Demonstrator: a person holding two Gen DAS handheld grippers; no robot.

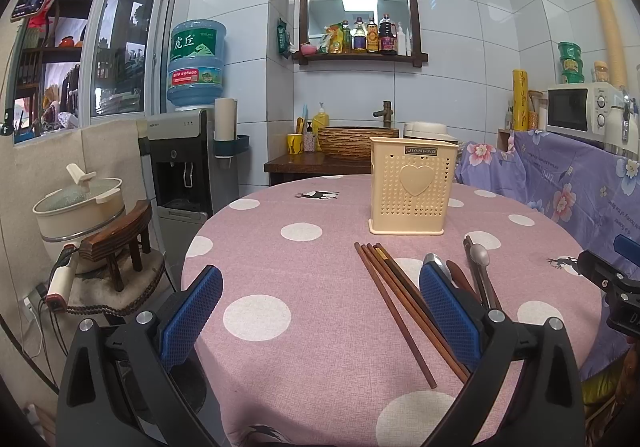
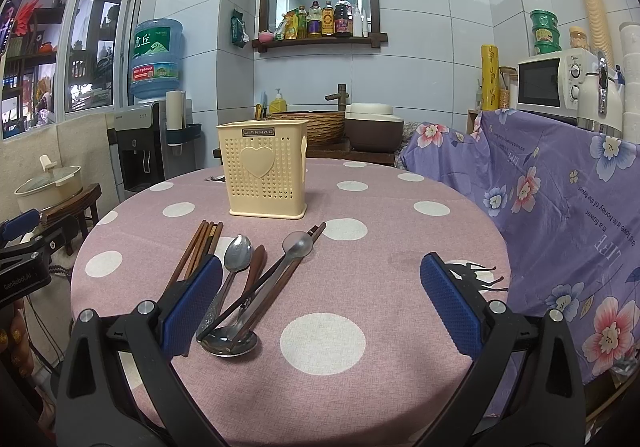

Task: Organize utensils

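Observation:
A cream perforated utensil holder [image 1: 413, 189] with a heart on its front stands upright on the pink dotted table; it also shows in the right wrist view [image 2: 265, 171]. Brown chopsticks [image 1: 394, 299] [image 2: 198, 249] lie in front of it. Beside them lie metal spoons [image 2: 236, 259] [image 1: 478, 259], a wooden spoon [image 2: 256, 265] and a ladle [image 2: 230, 343], partly overlapping. My left gripper [image 1: 320, 321] is open and empty, left of the chopsticks. My right gripper [image 2: 320, 307] is open and empty, its left finger beside the spoons.
The round table [image 2: 360, 247] has a pink cloth with white dots. A purple floral cloth [image 2: 560, 199] covers furniture at the right. A water dispenser [image 1: 188, 151], a pot on a stool [image 1: 80, 207] and a sink counter [image 1: 352, 143] stand behind.

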